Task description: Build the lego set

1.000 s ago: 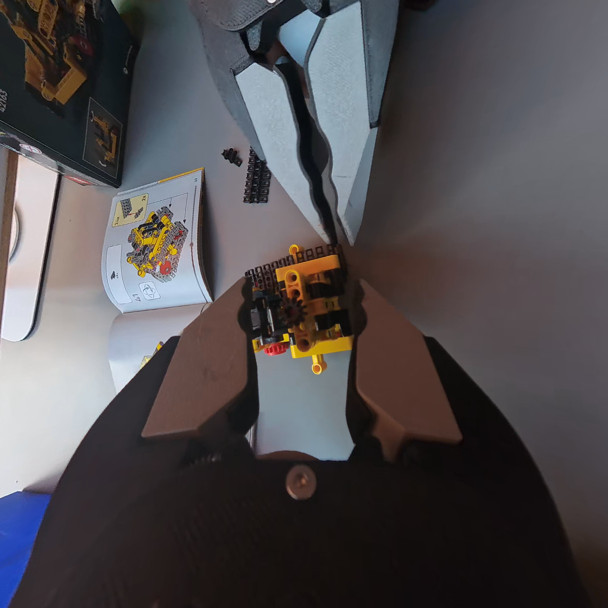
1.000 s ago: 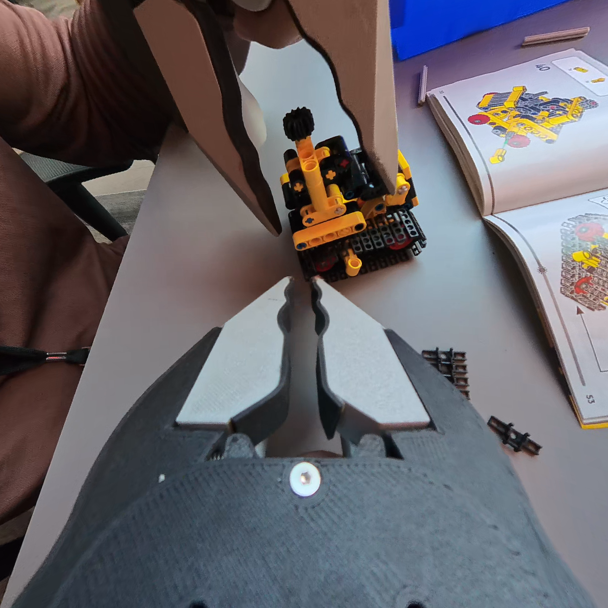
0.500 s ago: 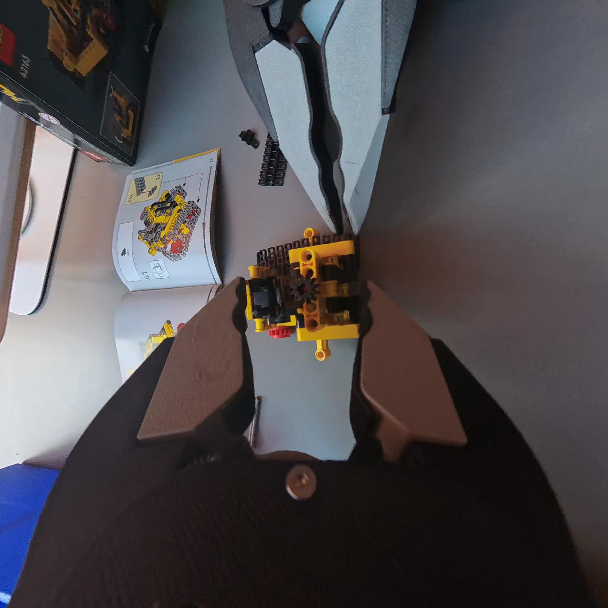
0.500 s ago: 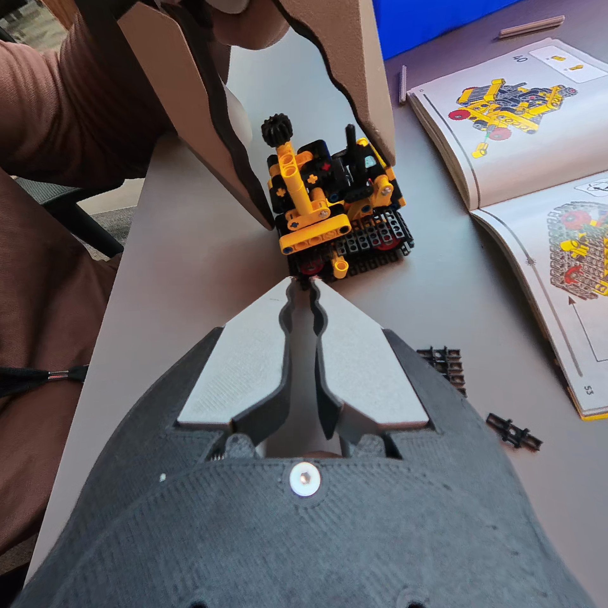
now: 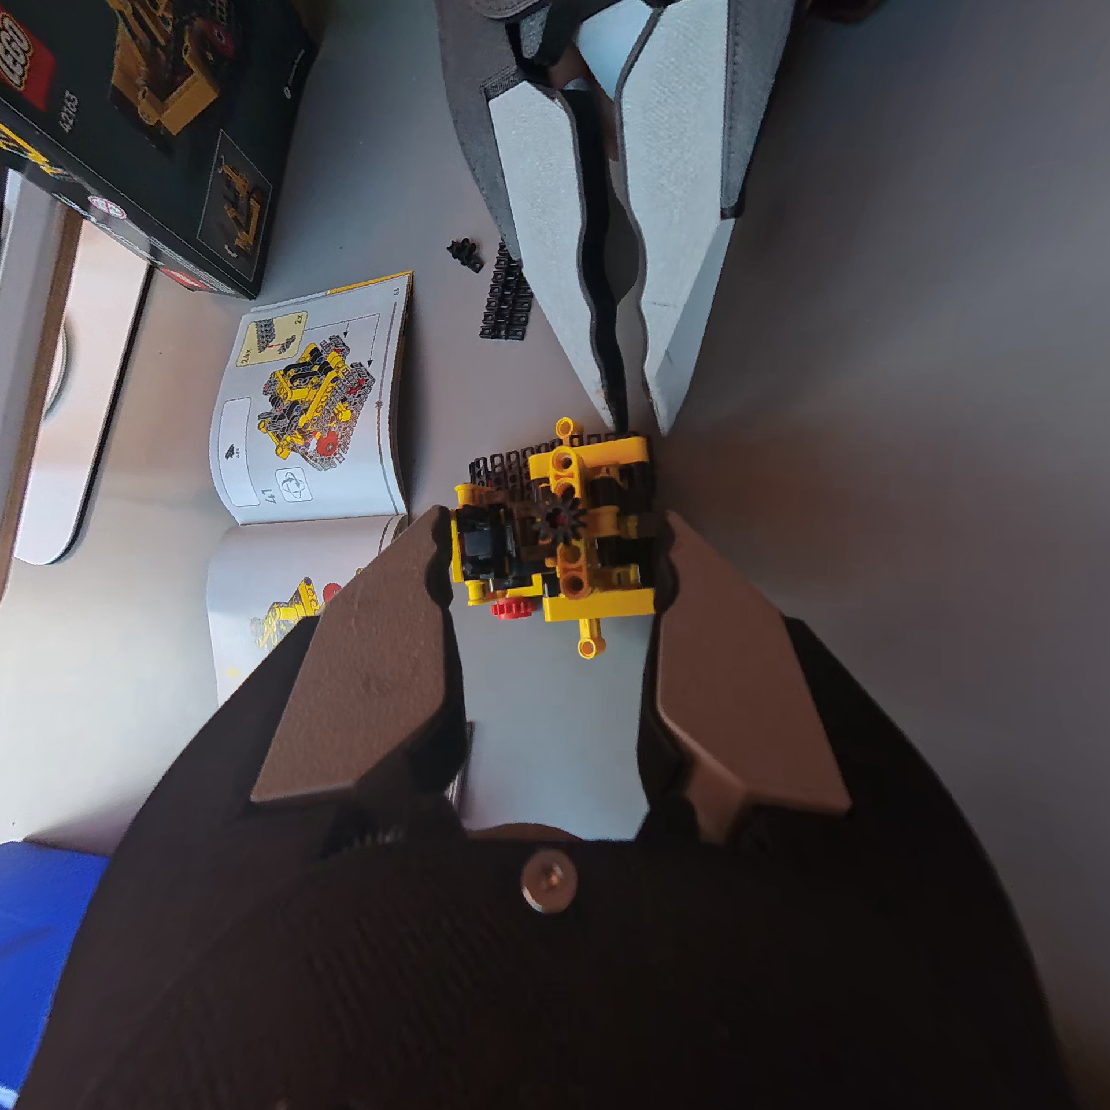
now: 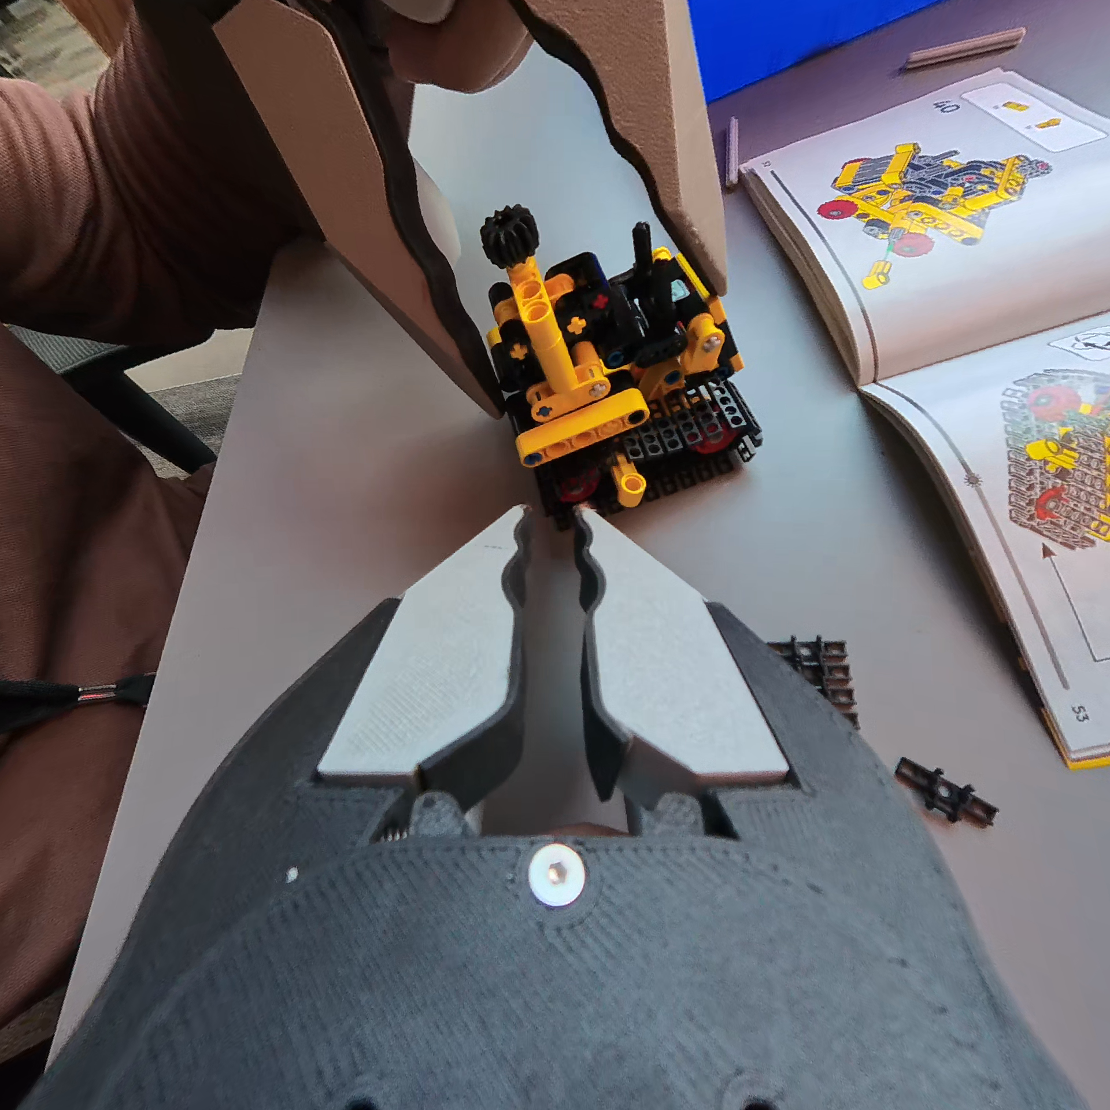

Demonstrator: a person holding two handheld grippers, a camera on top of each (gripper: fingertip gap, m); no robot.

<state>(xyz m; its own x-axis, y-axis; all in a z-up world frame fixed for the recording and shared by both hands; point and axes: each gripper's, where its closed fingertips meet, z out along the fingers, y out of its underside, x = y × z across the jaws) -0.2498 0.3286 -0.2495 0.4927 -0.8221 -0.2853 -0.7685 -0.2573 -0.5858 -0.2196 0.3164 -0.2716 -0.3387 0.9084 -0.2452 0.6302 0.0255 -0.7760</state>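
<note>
Model: your yellow bulldozer [image 5: 555, 534] sits beside the open booklet [image 5: 312, 408].
Left tongs [image 5: 552, 540]: wide, hugging the bulldozer.
Right tongs [image 6: 551, 510]: nearly closed, empty (tips at its track).
Next: press the track on, I think.

Box [image 5: 138, 138] cut off by the top and left edges, blue bin [image 5: 36, 937] clipped at the lower left, lower booklet [image 5: 270, 576] page partly hidden behind the left claw [image 5: 549, 528], track strip [image 6: 820, 676] half covered by the right claw [image 6: 552, 513], contact with the model [image 6: 618, 372] unclear.
</note>
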